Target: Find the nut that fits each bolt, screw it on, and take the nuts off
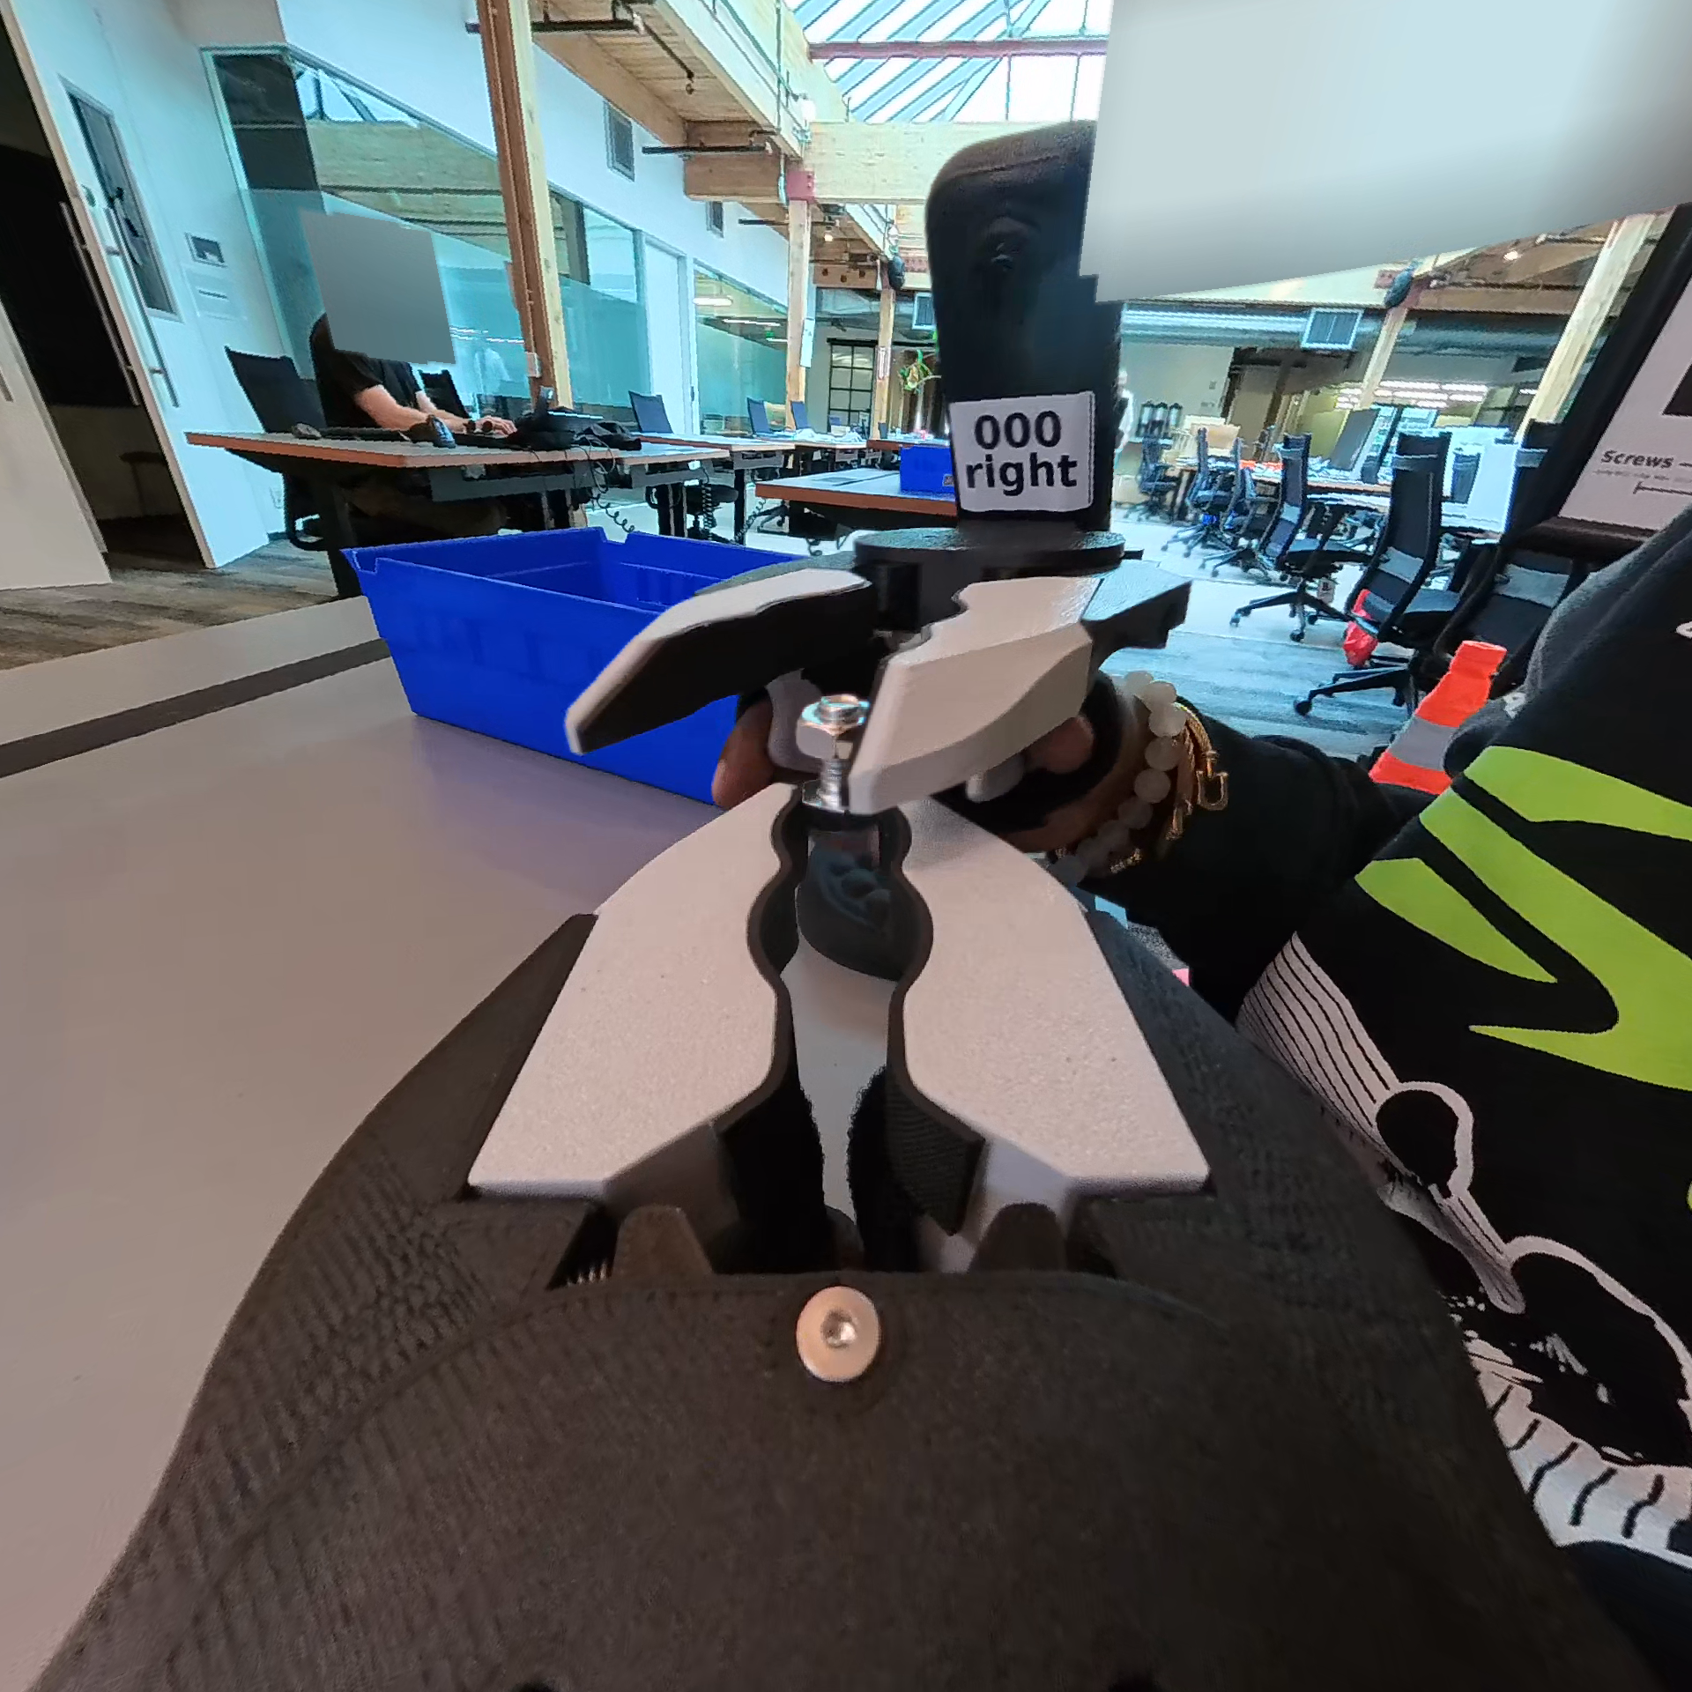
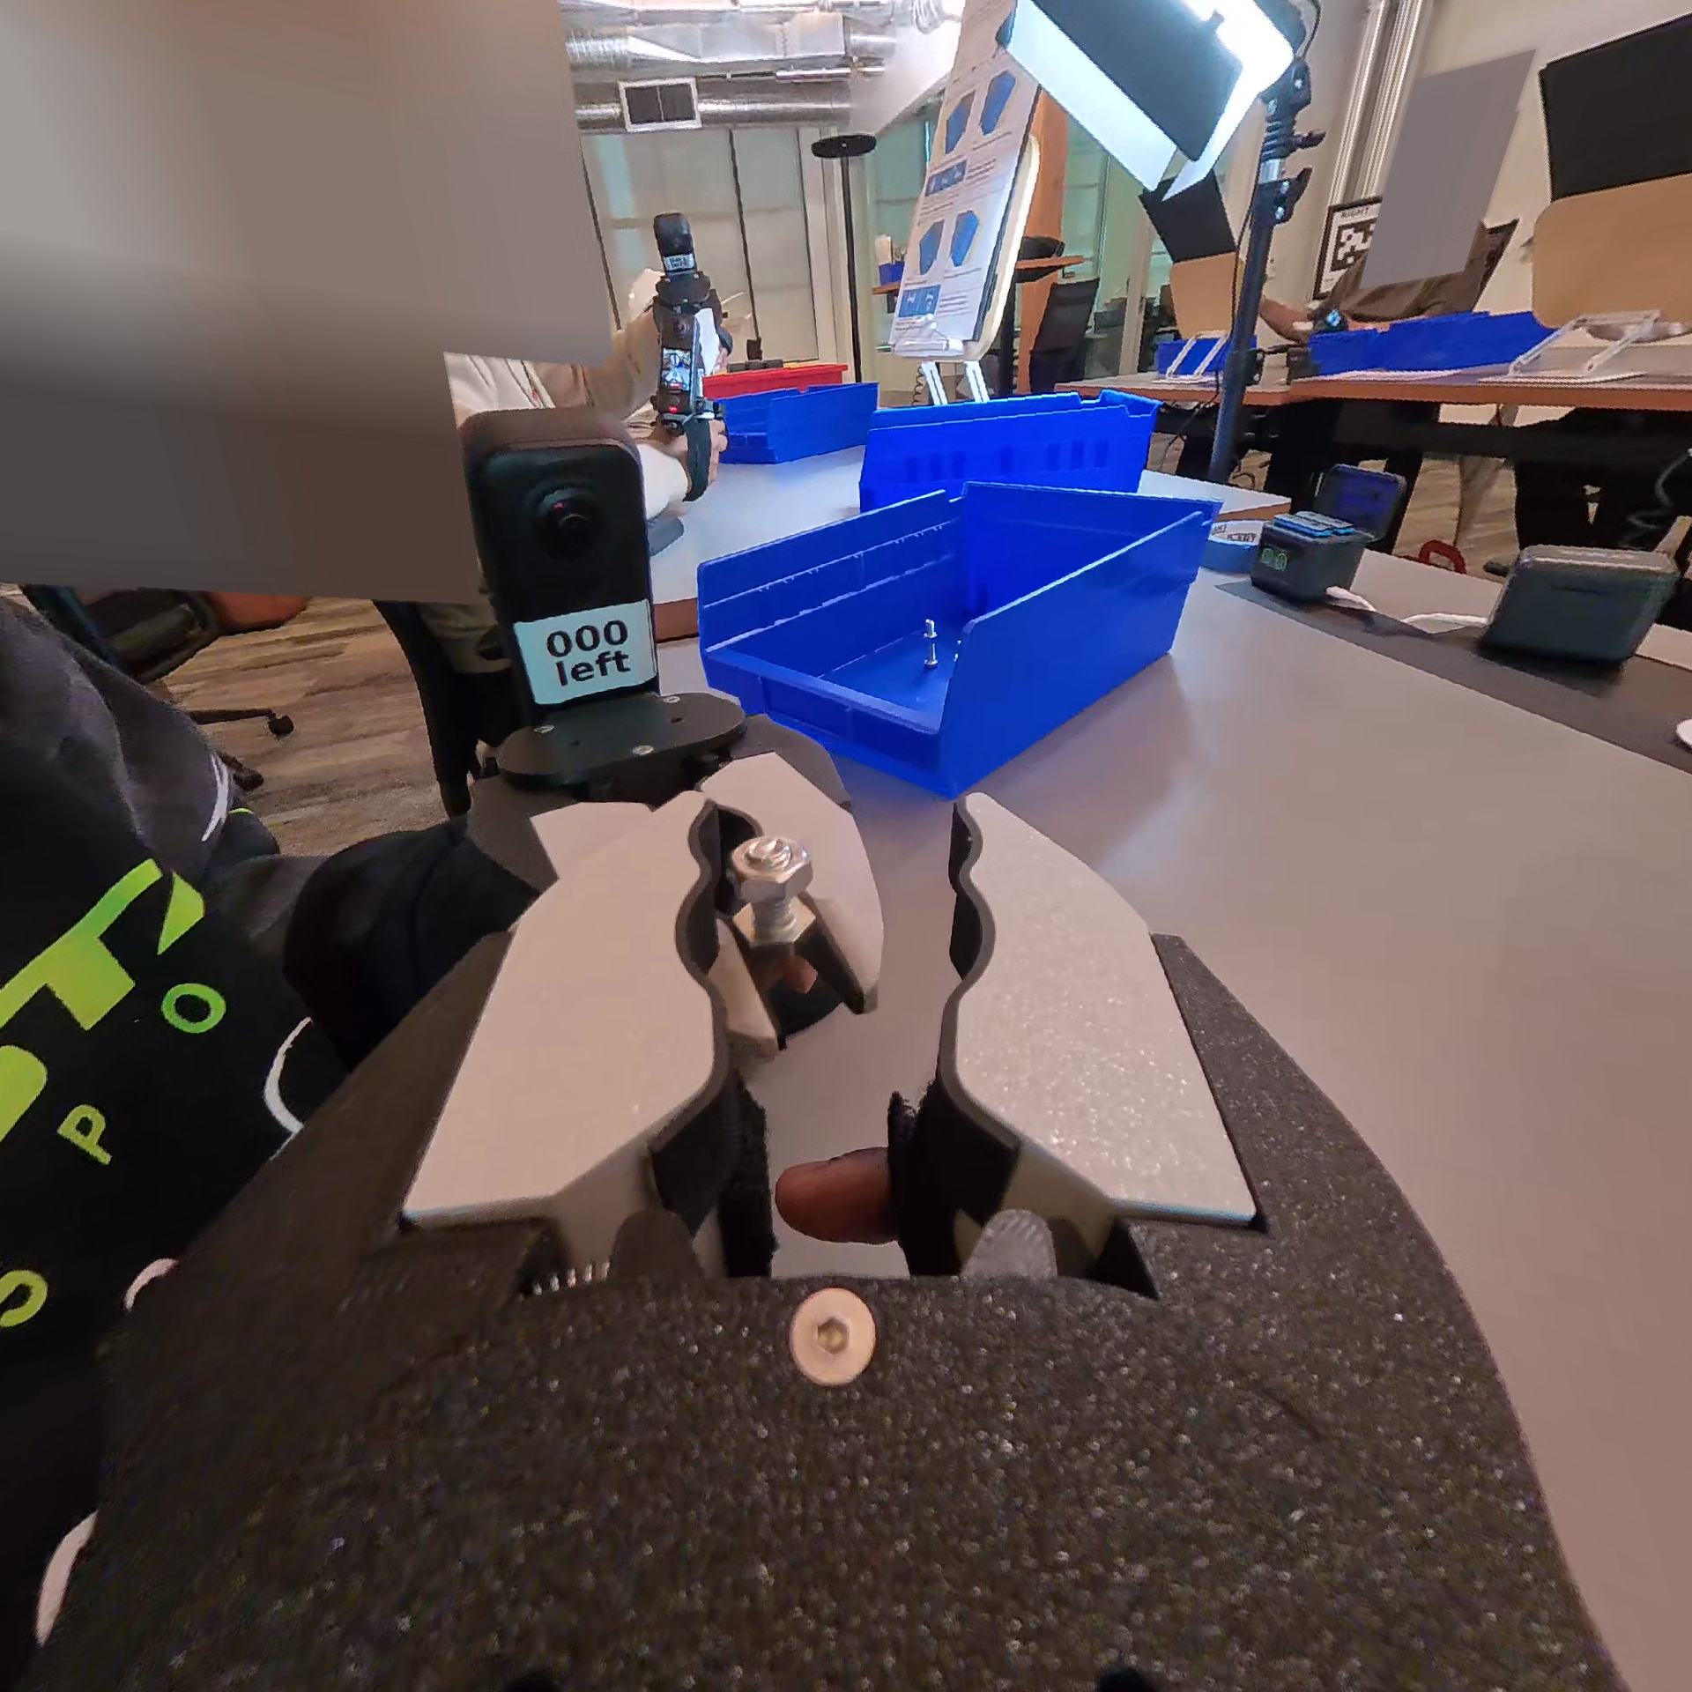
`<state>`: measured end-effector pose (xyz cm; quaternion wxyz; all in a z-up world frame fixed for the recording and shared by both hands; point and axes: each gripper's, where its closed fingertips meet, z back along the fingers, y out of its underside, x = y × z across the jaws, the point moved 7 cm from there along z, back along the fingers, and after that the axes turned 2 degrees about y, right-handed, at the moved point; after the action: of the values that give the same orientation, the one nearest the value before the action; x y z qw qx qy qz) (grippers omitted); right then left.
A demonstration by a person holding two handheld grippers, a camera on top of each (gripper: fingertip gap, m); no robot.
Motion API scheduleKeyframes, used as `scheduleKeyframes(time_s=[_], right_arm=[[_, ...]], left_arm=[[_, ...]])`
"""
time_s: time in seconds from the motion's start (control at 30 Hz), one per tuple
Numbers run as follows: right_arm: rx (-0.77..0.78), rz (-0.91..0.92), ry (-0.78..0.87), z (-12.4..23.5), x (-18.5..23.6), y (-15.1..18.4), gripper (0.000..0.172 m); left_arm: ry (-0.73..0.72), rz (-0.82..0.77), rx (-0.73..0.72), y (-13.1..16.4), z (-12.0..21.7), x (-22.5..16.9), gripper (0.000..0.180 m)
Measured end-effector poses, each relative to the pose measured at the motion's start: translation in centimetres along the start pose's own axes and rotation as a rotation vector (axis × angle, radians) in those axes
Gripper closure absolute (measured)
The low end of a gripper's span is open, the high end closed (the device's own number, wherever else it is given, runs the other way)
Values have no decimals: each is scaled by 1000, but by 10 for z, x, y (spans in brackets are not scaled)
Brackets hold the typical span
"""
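Left gripper (image 1: 838, 806) pinches upright bolt (image 1: 829, 778), nut (image 1: 827, 728) near its top | right gripper (image 2: 916, 851) spread around it, not gripping

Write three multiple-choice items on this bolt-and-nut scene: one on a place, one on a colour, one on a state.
1. Where is the nut?
A. Near the bolt's upper end
B. On the table
C. In the bin

2. What colour is the nearest bin?
A. Red
B. Blue
C. Green

3. How are the right gripper's jaws?
A. Open
B. Shut on the nut
C. Shut on the bin

Answers:
1 A: it sits near the top of the bolt held upright by the left gripper.
2 B: its walls are blue.
3 A: they stand apart.
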<state>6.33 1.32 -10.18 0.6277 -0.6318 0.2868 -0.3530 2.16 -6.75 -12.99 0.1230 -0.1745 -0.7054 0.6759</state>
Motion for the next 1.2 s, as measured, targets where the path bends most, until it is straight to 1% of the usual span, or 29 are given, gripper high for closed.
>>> scheduleKeyframes(time_s=[0.17, 0.3, 0.33, 0.37, 0.4, 0.5, 0.57, 0.67, 0.73, 0.8, 1.03, 1.2], right_arm=[[9, 12, 5, 2, -1, 2, 123], [-4, 7, 13, 22, -8, 0, 126], [-8, -4, 58, 30, -13, 0, 142], [-10, -7, 140, 37, -22, 1, 153], [-10, -2, 173, 44, -27, 2, 157], [-38, -2, 159, 53, -26, -1, 161], [-37, 14, 148, 51, -24, -2, 158], [-36, 18, 97, 44, -18, -2, 150], [-55, 10, 34, 39, -11, -4, 134], [-74, -8, 22, 33, -8, -6, 123], [-25, 16, -22, 7, 2, -3, 120], [0, 29, -11, 3, 2, 1, 121]], left_arm=[[4, 2, -1, 0, 0, 0, 166], [-4, 26, -20, -1, 2, 2, 166], [6, 27, -26, -1, 3, 2, 166], [12, 22, -28, -2, 3, 1, 166], [7, 19, -22, -1, 2, 1, 166], [6, 17, -13, -1, 1, 1, 166], [6, 21, -15, -1, 2, 1, 166], [4, 14, -9, -1, 1, 1, 166], [4, 9, -3, 0, 1, 0, 166], [5, 8, -2, 0, 0, 0, 166], [7, -11, 15, 1, -1, -2, 166], [12, -14, 16, 1, -2, -3, 166]])
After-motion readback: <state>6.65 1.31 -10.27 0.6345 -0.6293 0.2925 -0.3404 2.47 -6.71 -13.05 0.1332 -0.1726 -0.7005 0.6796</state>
